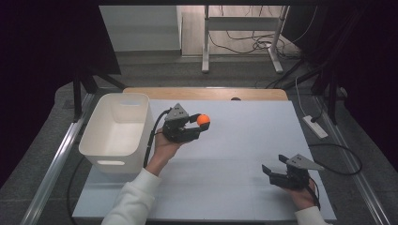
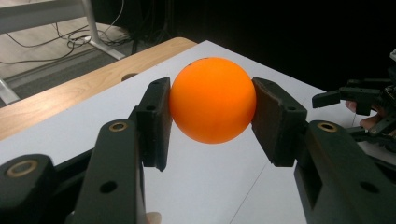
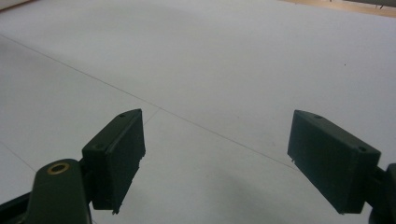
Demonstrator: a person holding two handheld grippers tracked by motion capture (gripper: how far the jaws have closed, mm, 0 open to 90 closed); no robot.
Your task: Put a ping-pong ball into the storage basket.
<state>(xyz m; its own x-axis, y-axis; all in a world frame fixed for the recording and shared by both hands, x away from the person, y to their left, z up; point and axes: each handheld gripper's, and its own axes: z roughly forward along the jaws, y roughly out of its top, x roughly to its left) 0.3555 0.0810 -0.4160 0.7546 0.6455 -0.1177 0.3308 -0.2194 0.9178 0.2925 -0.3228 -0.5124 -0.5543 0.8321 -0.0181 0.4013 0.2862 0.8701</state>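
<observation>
An orange ball [image 1: 203, 120] is held above the white table sheet, pinched between the pads of my left gripper [image 1: 201, 123]. In the left gripper view the ball [image 2: 213, 99] sits squarely between both black pads [image 2: 156, 121], which press on its sides. That gripper [image 2: 213, 121] is lifted off the table, just right of the white bin [image 1: 117, 129]. My right gripper [image 1: 274, 165] rests low near the table's front right, open with nothing in it. In the right gripper view its pads [image 3: 114, 156] stand wide apart over bare white sheet, gripper [image 3: 222, 163].
The white plastic bin stands at the table's left side with handle cutouts and looks hollow inside. A wooden strip [image 1: 206, 93] edges the table's far side. Cables and a desk frame [image 1: 244, 28] lie on the floor beyond.
</observation>
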